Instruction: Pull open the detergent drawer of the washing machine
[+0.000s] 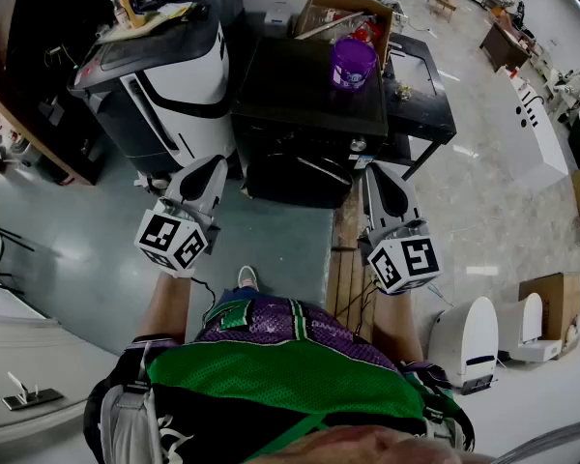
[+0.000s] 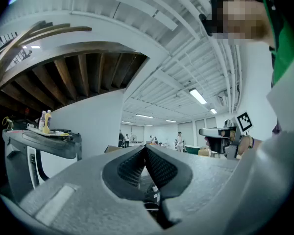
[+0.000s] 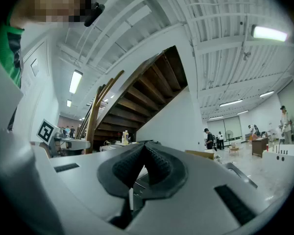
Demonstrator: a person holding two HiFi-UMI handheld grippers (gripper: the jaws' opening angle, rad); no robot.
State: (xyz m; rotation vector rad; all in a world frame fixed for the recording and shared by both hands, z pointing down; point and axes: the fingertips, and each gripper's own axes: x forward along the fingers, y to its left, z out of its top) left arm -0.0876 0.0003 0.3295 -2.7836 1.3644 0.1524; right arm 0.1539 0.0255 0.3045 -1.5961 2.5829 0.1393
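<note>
I stand in a big white hall with a wooden stair underside overhead and people far off. The floor (image 1: 280, 249) is teal under me and pale tile to my right. The washer (image 1: 300, 95), a black box, sits straight ahead, close, its front turned toward me and its top running away from me. From this steep angle the front is squeezed to a dark band. I can see a knob (image 1: 358, 145) at its right end, but I cannot pick out the drawer there, so which way its long side runs I cannot tell.

A white and black machine (image 1: 164, 85) stands just left of the washer, with clutter on top. A black surface (image 1: 425, 100) stands at the washer's right, and a cardboard box (image 1: 343, 13) behind it. Wooden planks (image 1: 346, 274) lie on the floor by my right arm.

My left gripper (image 1: 216, 162) and right gripper (image 1: 374, 170) both point at the washer's front, a little short of it. The left fingers (image 2: 132, 165) are pressed together on nothing, and so are the right fingers (image 3: 125, 168). A purple tub (image 1: 353, 63) stands on the washer's top
</note>
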